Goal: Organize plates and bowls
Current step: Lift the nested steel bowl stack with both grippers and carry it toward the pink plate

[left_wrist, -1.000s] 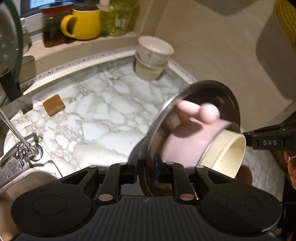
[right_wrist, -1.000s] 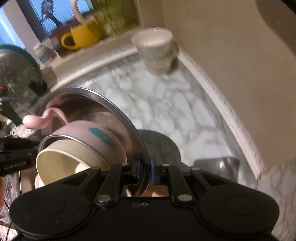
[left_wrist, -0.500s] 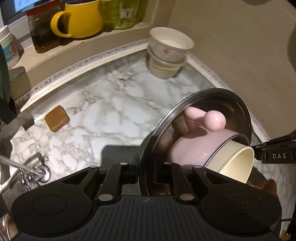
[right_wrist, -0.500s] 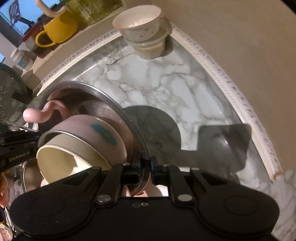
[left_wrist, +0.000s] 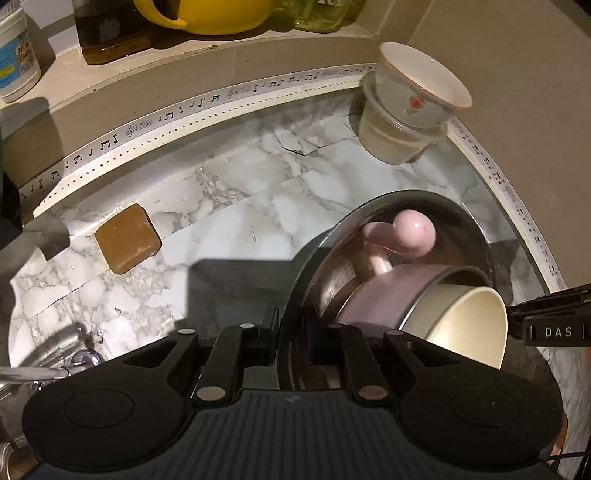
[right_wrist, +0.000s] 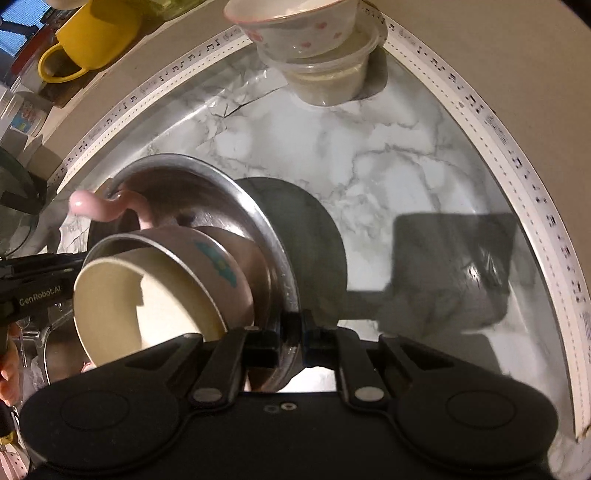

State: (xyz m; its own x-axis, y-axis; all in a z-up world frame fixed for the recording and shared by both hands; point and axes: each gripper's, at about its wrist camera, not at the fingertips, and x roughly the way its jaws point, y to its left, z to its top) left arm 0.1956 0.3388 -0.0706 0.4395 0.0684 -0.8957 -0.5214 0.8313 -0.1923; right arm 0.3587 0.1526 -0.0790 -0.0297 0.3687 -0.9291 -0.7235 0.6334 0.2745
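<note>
Left tongs (left_wrist: 290,341): pinched down on the near rim of the steel plate (left_wrist: 417,203), one finger on each face, so the plate is carried on edge rather than flat.
Right tongs (right_wrist: 293,341): clamped the same way on the opposite rim of the steel plate (right_wrist: 221,192); two grips on one plate look chosen to steady a load that would swing from a single hold.
Load: a pink cup (left_wrist: 391,295) with a cream inside lies in the plate's hollow, mouth turned toward the person, its curled handle (right_wrist: 98,206) hooked over the top edge. I judge the tilt makes the plate a cradle for the cup.
Where it is: the plate and cup are in the air above the surface (right_wrist: 388,162), not touching it; their shadow falls just beneath.
Likely goal: a flowered bowl (left_wrist: 424,88) nested in a clear plastic tub (right_wrist: 332,85) stands in the far corner, a sensible stacking spot.
Surface: white marble-look film, torn near the back, edged with a music-note strip (left_wrist: 177,110); a brown soap-like block (left_wrist: 127,238) lies toward the tap (left_wrist: 55,365) side.
Room: beige tiled walls meet at the corner; a ledge behind holds a yellow mug (right_wrist: 92,40), a dark jar (left_wrist: 110,29) and a white tub (left_wrist: 16,51).
</note>
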